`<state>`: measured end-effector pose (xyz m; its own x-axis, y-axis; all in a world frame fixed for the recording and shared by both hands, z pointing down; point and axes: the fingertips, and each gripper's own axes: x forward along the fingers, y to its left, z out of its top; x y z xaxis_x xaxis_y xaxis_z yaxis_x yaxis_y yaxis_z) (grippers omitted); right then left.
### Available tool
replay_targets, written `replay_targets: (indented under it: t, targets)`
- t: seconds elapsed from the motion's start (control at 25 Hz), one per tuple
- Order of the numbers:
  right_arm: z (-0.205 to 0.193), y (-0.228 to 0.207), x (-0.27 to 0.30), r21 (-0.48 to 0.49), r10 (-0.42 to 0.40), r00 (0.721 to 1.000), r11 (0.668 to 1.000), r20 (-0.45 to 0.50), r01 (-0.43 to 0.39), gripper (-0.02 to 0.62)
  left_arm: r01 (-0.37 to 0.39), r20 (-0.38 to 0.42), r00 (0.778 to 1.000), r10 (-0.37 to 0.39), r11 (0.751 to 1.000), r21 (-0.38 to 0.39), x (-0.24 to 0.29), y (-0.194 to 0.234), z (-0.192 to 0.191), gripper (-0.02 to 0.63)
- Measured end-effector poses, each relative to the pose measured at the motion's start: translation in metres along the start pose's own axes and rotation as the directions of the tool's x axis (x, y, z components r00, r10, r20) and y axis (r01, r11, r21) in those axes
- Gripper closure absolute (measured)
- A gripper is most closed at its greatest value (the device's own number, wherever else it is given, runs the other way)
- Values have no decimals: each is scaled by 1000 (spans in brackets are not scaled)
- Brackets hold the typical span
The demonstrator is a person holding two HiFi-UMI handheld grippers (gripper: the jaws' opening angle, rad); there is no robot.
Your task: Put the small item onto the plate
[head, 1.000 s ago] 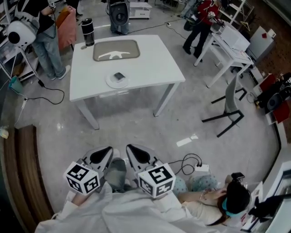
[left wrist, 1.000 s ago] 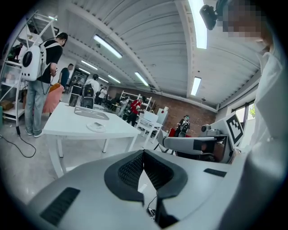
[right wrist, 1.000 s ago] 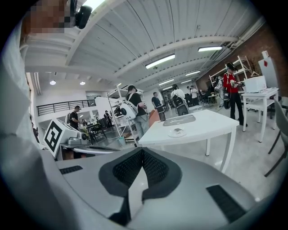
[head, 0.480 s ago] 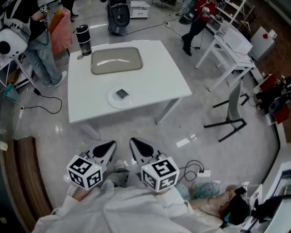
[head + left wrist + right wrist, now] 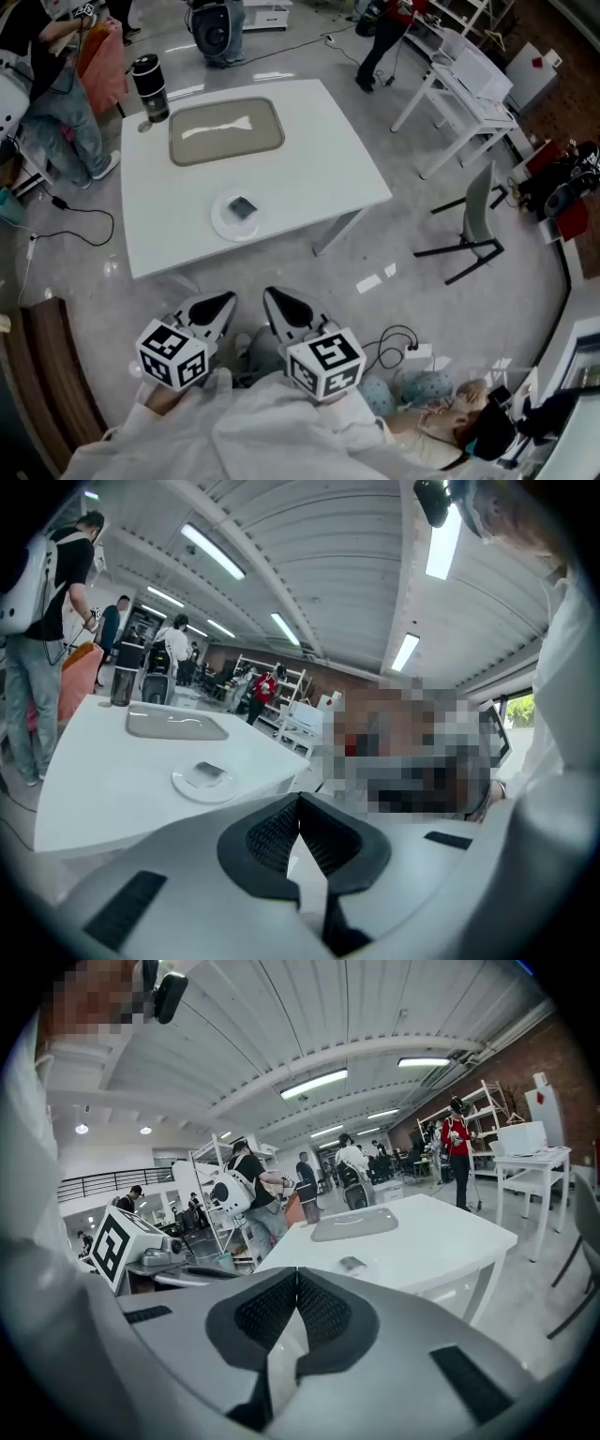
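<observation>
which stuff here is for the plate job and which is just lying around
For the job: small dark square item, already lying on the round white plate; white table.
Just lying about: grey rectangular tray, dark cylindrical flask, grey chair.

Left tool (image 5: 214, 312) and right tool (image 5: 284, 310) closed, empty.

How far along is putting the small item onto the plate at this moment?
Looks done: the small flat grey rectangular item lies on the round white plate on the white table. Nothing in hand: the left hand-held gripper and right hand-held gripper are both shut and empty, held clear of the table. Nothing appears left.
</observation>
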<state>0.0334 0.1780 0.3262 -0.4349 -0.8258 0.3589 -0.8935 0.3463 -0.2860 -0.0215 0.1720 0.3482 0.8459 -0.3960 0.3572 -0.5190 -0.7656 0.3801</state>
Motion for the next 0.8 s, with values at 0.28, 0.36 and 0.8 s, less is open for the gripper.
replay_targets:
  t: [0.28, 0.36, 0.8]
  targets:
    - [-6, -16, 31, 16, 21, 999, 1000, -40, -20, 581, -12, -45, 999, 11, 1000, -18, 18, 22, -6, 597]
    - [-2, -20, 44, 11, 45, 998, 999, -52, -45, 581, -24, -47, 999, 22, 999, -39, 24, 32, -3, 597]
    - [52, -88, 113, -29, 113, 990, 993, -87, -116, 581, -74, -13, 997, 73, 990, -117, 78, 87, 47, 597]
